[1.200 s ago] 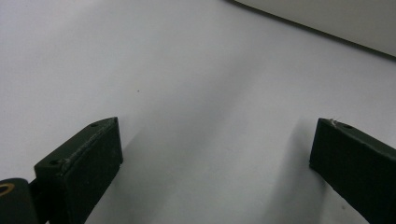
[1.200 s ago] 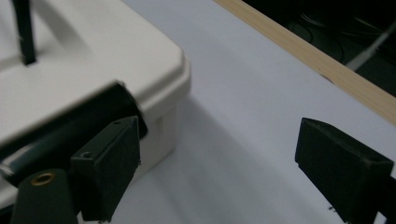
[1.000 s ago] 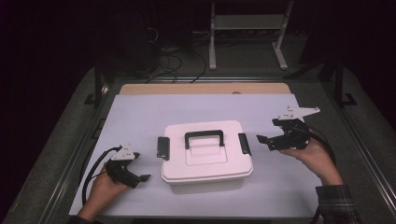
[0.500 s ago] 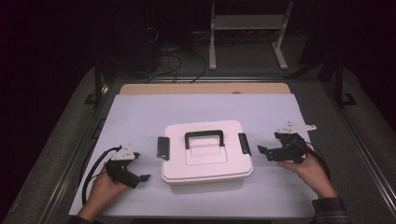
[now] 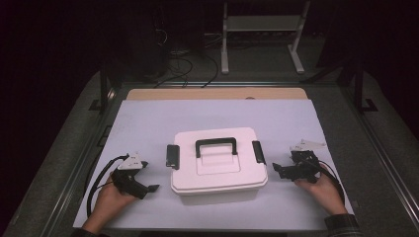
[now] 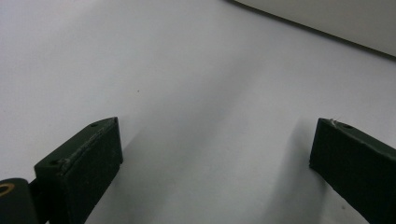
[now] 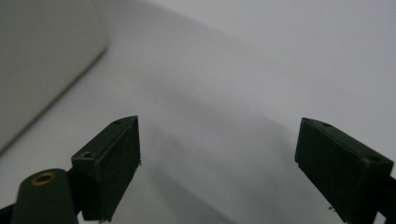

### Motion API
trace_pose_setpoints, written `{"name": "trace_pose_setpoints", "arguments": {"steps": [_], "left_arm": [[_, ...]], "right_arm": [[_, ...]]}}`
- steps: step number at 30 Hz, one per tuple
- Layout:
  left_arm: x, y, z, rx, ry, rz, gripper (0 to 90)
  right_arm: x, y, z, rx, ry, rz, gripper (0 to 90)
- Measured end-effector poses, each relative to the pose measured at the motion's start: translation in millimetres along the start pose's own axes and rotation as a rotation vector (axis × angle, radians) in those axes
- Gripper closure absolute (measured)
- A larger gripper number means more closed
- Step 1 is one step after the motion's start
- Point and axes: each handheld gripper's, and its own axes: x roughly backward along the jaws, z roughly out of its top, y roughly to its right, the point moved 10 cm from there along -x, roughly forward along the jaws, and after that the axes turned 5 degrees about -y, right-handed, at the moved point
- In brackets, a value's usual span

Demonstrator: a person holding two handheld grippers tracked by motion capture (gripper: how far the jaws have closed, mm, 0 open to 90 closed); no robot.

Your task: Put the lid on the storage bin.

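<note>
item: white lidded box (image 5: 220,165), centre of the counter (image 5: 212,116), on a pale sheet; black carry handle (image 5: 216,146) lying on the lid, one black latch (image 5: 172,156) on its left end and another latch (image 5: 258,152) on its right end. it appears closed.

left gripper (image 5: 143,186): resting low on the sheet just left of the box, apart from it; fingers (image 6: 79,165) spread wide, nothing between them. box wall at the upper right corner of the left gripper view.

right gripper (image 5: 279,170): low beside the right end of the box, near the latch, not touching; fingers (image 7: 109,161) likewise wide apart and empty. box wall at the left edge of the right gripper view.

risks, as judged: the box is light-looking plastic on a smooth sheet, so a one-sided push at a latch may slide or turn it rather than release it; the latches are narrow, so a finger may slip off; a trailing cable (image 5: 101,175) may drag on the sheet.

surface: flat lavender-white sheet over a wooden board, bare apart from the box.

room: dark; cables on the floor beyond, a white metal stand (image 5: 259,29) at the back.
</note>
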Motion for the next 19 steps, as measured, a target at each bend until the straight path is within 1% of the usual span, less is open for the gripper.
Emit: {"name": "trace_pose_setpoints", "arguments": {"steps": [1, 3, 5, 9, 11, 19], "left_arm": [[0.0, 0.0, 0.0, 0.000, 0.000, 0.000, 1.4], [0.0, 0.0, 0.0, 0.000, 0.000, 0.000, 1.4], [0.0, 0.0, 0.0, 0.000, 0.000, 0.000, 1.4], [0.0, 0.0, 0.0, 0.000, 0.000, 0.000, 1.4], [0.0, 0.0, -0.1, -0.001, 0.000, 0.001, 1.4], [0.0, 0.0, 0.0, 0.000, 0.000, 0.000, 1.4]], "right_arm": [[-1.7, 0.1, -2.2, 0.000, -0.010, -0.009, 13.8], [-4.7, -2.2, -6.0, 0.002, -0.010, 0.002, 13.8], [-8.7, -3.1, -10.1, 0.004, -0.024, -0.003, 13.8], [-9.5, -2.7, -11.8, -0.019, -0.019, 0.002, 13.2], [-9.6, -2.8, -12.8, -0.025, 0.006, 0.003, 13.2], [-8.9, -2.6, -13.5, -0.030, 0.006, 0.000, 13.2]]}}
